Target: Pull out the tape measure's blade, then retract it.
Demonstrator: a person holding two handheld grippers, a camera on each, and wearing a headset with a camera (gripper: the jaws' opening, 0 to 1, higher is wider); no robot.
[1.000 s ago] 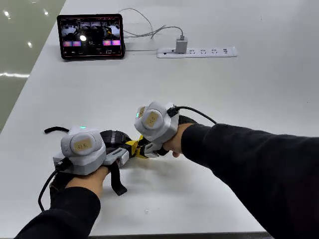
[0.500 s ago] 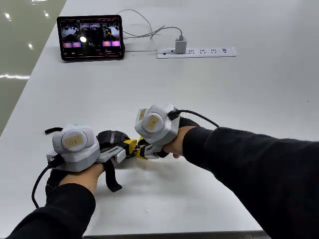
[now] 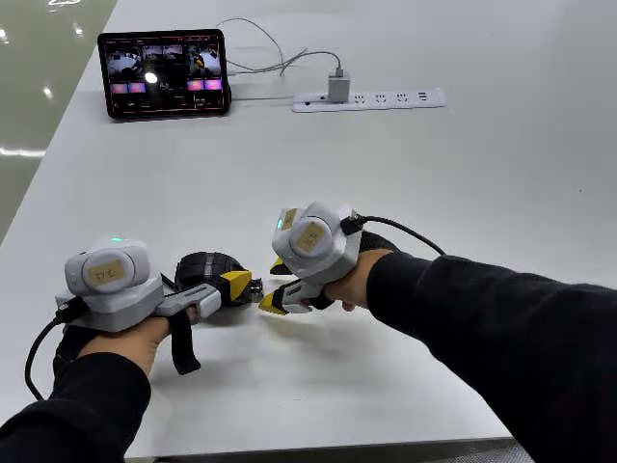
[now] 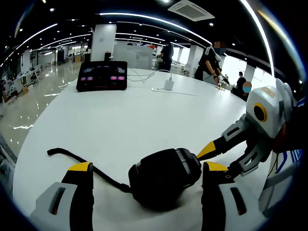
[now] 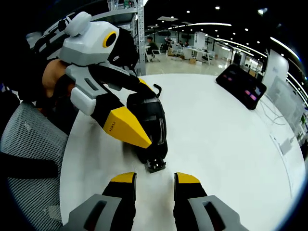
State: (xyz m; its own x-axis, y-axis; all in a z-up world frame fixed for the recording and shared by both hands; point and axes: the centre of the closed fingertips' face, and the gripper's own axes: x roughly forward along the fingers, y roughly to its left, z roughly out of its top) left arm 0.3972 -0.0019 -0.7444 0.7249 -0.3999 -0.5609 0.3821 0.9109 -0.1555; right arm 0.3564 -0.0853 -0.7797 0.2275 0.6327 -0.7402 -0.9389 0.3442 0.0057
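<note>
White bench point(image 3: 463, 193) spread wide, with the tablet point(image 3: 164, 72) in the upper left of the head view and the power strip point(image 3: 386, 98) along the top. In its own view my left claw point(image 4: 149, 169) rises from the bottom edge, jaws wide apart either side of the black tape measure point(image 4: 163, 179), which lies on the bench at lower centre. There's a gap on the left side. My right claw point(image 5: 154, 179) is empty, jaws a slit apart, just short of the blade's end hook point(image 5: 155, 166).
</note>
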